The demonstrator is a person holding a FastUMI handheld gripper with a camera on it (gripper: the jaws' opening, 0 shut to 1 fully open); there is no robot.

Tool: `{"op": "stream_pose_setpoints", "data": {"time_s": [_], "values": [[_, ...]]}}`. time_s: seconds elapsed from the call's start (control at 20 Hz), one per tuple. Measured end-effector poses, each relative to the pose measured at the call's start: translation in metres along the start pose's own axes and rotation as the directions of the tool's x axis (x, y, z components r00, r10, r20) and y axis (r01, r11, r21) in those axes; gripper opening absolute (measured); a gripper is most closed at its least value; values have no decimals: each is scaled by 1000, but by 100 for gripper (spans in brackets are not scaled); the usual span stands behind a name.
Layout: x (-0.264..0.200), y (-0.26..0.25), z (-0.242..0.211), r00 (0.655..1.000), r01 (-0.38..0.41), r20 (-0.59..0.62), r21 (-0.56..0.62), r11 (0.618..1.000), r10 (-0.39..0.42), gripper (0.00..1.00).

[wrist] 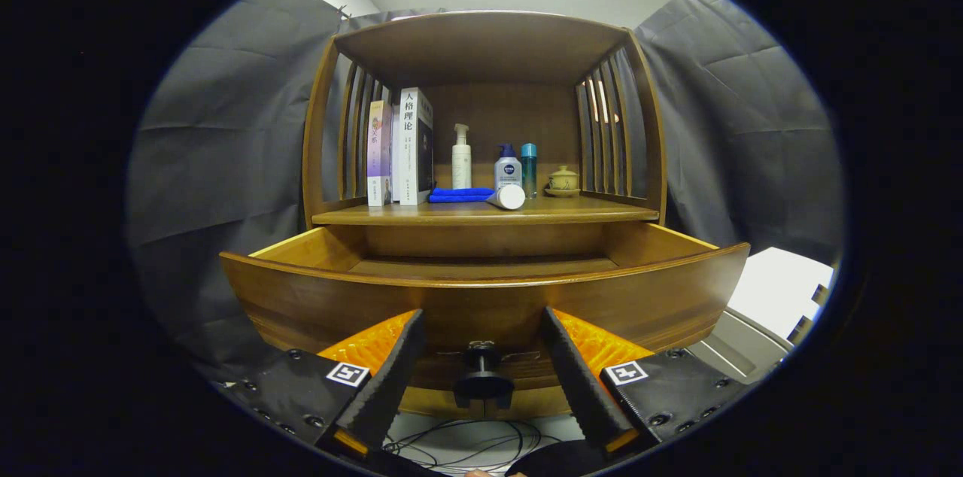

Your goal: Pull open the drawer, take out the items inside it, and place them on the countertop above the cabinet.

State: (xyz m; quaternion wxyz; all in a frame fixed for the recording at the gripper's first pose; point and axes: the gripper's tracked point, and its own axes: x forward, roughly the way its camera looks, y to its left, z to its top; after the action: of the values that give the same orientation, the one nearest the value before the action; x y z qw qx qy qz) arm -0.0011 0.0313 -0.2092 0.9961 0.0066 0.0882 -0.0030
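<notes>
A wooden cabinet's drawer stands pulled out toward me, its curved front panel just ahead of my fingers. Its small dark knob sits between my fingers, untouched by either. My gripper is open, with a wide gap on both sides of the knob. The drawer's inside is hidden behind the front panel; I can see only its side walls and back edge. Above the drawer lies the wooden countertop, beneath a slatted hutch.
On the countertop stand books at the left, a folded blue cloth, a white pump bottle, a lying white tube, two small bottles and a little pot. Cables lie on the floor below.
</notes>
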Motion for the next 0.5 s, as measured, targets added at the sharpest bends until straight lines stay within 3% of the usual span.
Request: {"op": "stream_pose_setpoints", "data": {"time_s": [0.5], "values": [[69,5,17,1000,16,-25,2,1000,-16,98]]}}
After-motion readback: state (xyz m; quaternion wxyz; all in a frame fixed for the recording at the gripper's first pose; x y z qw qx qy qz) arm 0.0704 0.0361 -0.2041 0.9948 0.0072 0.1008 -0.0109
